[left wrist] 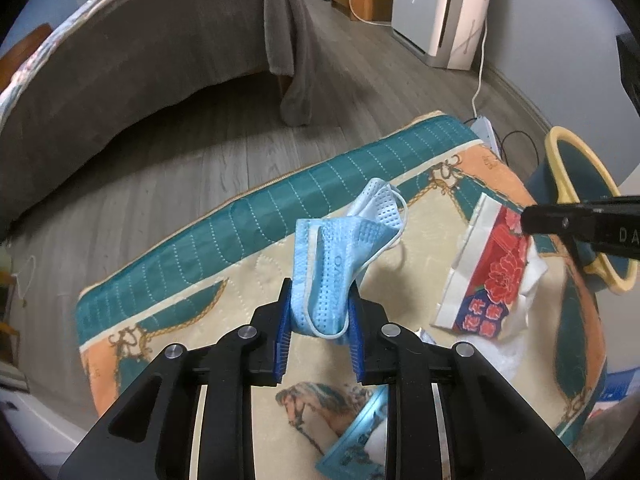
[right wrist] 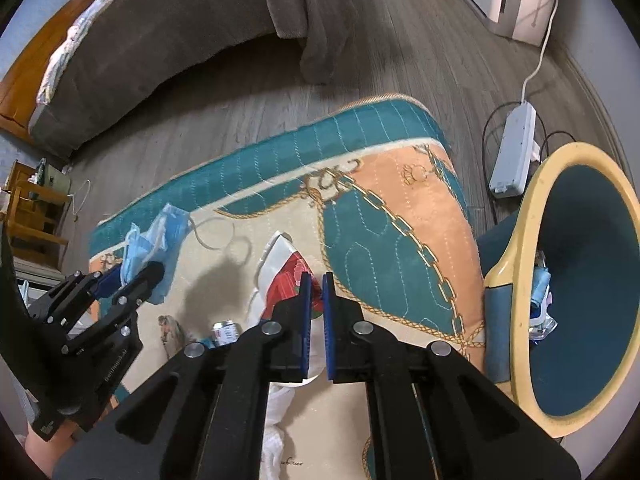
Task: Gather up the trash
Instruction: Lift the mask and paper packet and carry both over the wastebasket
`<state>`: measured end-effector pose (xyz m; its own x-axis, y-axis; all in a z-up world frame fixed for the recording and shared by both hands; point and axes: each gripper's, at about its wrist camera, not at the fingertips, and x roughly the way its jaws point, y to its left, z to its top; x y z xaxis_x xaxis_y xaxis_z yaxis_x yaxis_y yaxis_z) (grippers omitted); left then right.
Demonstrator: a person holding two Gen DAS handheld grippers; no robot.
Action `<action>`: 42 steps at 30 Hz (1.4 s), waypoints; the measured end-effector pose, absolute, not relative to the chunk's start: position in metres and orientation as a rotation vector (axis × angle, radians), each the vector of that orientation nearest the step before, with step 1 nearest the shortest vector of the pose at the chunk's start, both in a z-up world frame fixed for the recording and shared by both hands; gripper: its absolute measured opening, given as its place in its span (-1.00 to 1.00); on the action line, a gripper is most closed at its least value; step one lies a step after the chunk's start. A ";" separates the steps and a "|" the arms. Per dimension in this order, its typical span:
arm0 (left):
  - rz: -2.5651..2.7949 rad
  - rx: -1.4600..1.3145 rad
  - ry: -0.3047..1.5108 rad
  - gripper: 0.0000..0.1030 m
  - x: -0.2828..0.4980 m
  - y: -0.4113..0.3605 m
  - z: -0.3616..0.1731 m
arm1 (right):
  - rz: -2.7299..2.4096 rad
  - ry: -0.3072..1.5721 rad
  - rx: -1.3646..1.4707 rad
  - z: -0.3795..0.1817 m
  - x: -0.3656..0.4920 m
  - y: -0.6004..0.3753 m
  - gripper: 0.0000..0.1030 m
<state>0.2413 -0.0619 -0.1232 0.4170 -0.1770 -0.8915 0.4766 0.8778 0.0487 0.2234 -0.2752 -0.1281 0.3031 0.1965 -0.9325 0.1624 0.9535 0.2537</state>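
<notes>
My left gripper (left wrist: 320,300) is shut on a crumpled blue face mask (left wrist: 340,256) and holds it above the patterned mat (left wrist: 224,288); it also shows in the right wrist view (right wrist: 132,276) with the mask (right wrist: 156,240). My right gripper (right wrist: 315,280) has its pads nearly together over a red flowered tissue packet (right wrist: 290,276), with nothing clearly held. The packet (left wrist: 492,272) lies on the mat with white tissues beside it. A teal bin with a yellow rim (right wrist: 524,264) stands at the right with trash inside; it also shows in the left wrist view (left wrist: 560,172).
A small can (right wrist: 225,332) and a blue wrapper (left wrist: 356,440) lie on the mat near me. A white power strip (right wrist: 514,152) with cables lies on the wood floor behind the bin. A grey-covered bed (left wrist: 140,72) and a white appliance (left wrist: 440,8) stand farther back.
</notes>
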 end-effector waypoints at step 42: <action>-0.430 0.298 1.016 -0.50 0.213 -0.053 -0.098 | -0.086 1.303 0.240 -0.133 0.201 -0.267 -0.82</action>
<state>0.2132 -0.0526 -0.0981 0.4548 -0.2062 -0.8664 0.4779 0.8774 0.0420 0.2015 -0.2666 -0.1335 0.2655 0.0717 -0.9614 0.1975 0.9720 0.1270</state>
